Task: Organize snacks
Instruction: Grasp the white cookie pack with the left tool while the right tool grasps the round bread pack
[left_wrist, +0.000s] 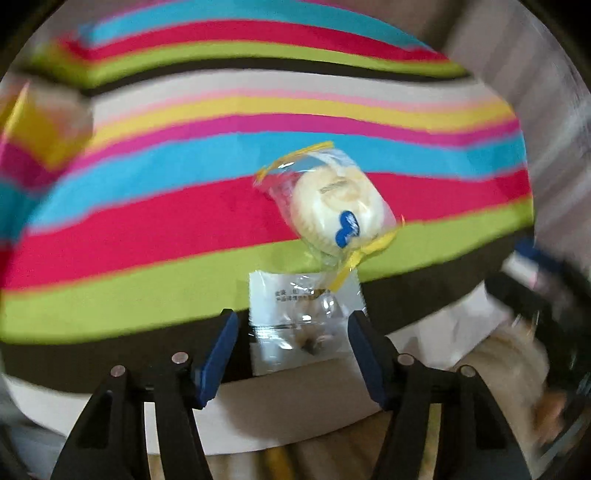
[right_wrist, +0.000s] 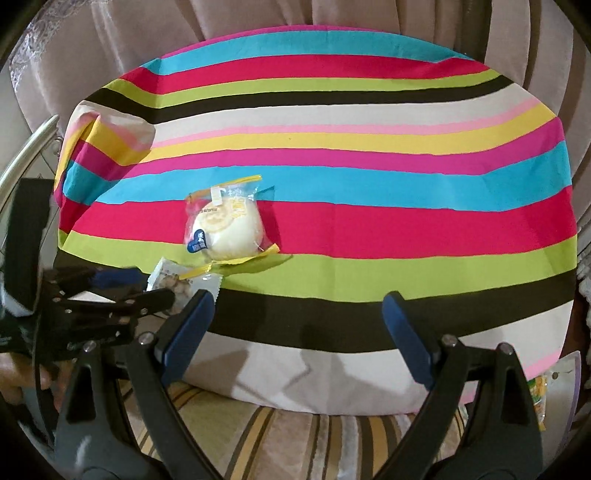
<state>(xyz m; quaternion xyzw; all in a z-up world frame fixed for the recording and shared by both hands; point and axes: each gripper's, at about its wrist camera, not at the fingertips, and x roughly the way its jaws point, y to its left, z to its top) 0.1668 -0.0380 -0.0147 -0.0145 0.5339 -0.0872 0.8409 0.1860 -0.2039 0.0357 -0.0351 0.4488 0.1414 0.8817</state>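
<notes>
The left gripper (left_wrist: 293, 328) hangs over the near edge of the striped cloth (right_wrist: 369, 221) that covers the worktop, its blue-padded fingers (left_wrist: 218, 354) apart with a small white snack packet (left_wrist: 295, 314) lying between them; the pads stand just beside the packet's edges, and contact cannot be told. The packet rests on the cloth's dark stripe, its far end reaching the green one. Just beyond the packet, touching its far end, lies a clear-wrapped round bun (left_wrist: 340, 210) with yellow seals, across the green and red stripes. The right gripper (right_wrist: 297, 306) sits well to the right of the packet, fingers wide apart over the dark stripe with nothing between them. Behind the cloth hangs a beige curtain (right_wrist: 258, 22).
</notes>
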